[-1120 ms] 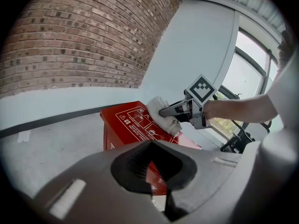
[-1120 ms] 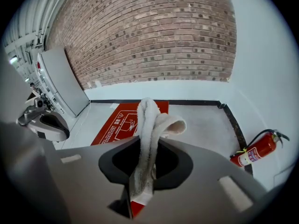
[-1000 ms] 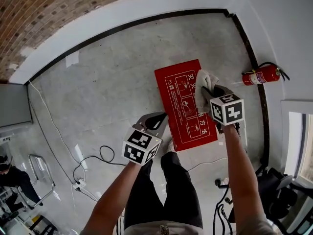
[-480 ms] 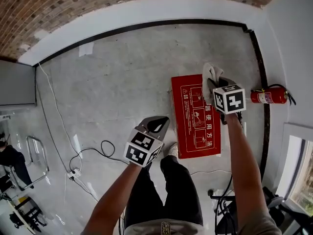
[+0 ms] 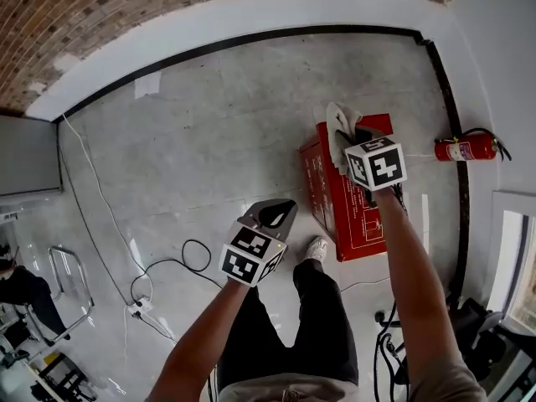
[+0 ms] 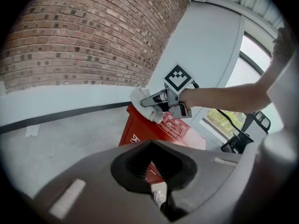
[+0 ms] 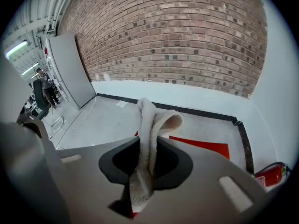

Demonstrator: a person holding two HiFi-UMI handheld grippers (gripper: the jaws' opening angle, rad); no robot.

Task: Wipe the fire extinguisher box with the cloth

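Note:
The red fire extinguisher box [image 5: 356, 203] stands on the grey floor near the right wall; its lid with white print [image 6: 175, 125] faces up. My right gripper [image 5: 350, 137] is shut on a white cloth [image 5: 338, 129] that rests at the box's far edge. In the right gripper view the cloth [image 7: 150, 125] loops up out of the jaws over the red lid [image 7: 205, 146]. From the left gripper view, the right gripper [image 6: 145, 101] presses the cloth [image 6: 140, 98] on the box's far corner. My left gripper [image 5: 273, 213] hovers left of the box, shut and holding nothing.
A red fire extinguisher [image 5: 466, 148] lies by the right wall beyond the box. A black cable [image 5: 167, 273] and power strip lie on the floor at left. A grey cabinet [image 7: 71, 71] stands against the brick wall. The person's shoe [image 5: 316, 248] is beside the box.
The right gripper slid the cloth across the lid to the box's far edge. The left gripper drifted along with it. The head view shifted, so the box's side face now shows.

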